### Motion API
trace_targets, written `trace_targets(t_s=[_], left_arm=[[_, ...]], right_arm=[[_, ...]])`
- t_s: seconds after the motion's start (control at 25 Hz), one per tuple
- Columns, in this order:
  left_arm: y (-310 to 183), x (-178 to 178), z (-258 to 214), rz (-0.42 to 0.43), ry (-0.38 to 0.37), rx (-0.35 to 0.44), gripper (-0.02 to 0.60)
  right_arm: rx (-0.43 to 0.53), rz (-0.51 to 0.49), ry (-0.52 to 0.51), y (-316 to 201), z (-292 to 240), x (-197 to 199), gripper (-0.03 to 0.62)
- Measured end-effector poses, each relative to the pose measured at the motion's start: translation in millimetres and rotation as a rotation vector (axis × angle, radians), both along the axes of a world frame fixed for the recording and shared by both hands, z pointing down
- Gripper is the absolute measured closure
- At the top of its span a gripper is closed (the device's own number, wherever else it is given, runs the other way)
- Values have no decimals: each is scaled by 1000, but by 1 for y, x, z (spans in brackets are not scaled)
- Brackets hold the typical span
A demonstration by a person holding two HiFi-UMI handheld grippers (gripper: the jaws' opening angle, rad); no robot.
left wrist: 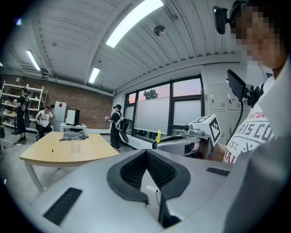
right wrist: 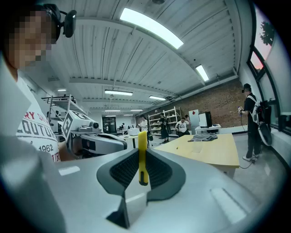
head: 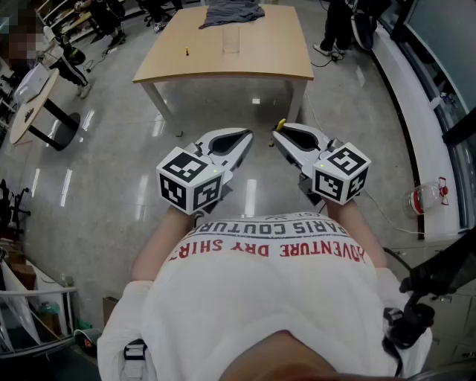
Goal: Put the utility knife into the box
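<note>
Two tongs hang close in front of your chest, tips pointing forward and near each other above the glossy floor (head: 111, 149). Your left tongs (head: 246, 138) are closed tip to tip with nothing caught between the pads. Your right tongs (head: 278, 134) are clamped on the yellow utility knife (right wrist: 142, 157), which stands upright between the pads with its end poking out past the tips. So the pick-up looks done: the knife is in your grip and off any surface.

Farther ahead, well apart from you, stands the light wooden table (head: 275, 52). On it you have a small clear container (head: 230, 41) near the middle, a grey cloth (head: 232, 13) at the far edge, and a tiny yellow object (head: 187, 50) off to the left. Whether that clear container is the box, you cannot tell from here; no other box shows. What is left, by my reading, is the whole delivery: walk to the table, bring the knife over the box, and release it inside.
</note>
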State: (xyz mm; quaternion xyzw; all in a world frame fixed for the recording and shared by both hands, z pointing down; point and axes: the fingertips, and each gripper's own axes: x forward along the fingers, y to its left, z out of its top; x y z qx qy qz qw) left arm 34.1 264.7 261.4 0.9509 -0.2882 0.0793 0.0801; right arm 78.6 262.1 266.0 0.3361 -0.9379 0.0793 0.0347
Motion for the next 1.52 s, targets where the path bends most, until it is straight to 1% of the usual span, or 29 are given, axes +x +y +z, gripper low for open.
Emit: trace_targets(t_s=[0.32,0.92,1.12,1.28,1.4,1.52], left_arm=[[3,0,1,7,-5,-1,580],[-1,6,8,12,-5,-12,580],[-6,9,18,6,-5,-27,580],[-9,9,34,1,-14,-60,580],[-20,10,47,0,-23,-87,580],[-41,10,55,1,-17,-96,580]], right_arm=[[0,-6,-27,1,-4,-1,548],[-12,-12,-34,0,3,3,548],[-36,-4,-31,-3,14,8,548],[-66,-4,-36,-6,29,11,548],[-95,-5,-35,-17,43,12,548],[-110,1,-37,-38,53,14,548]])
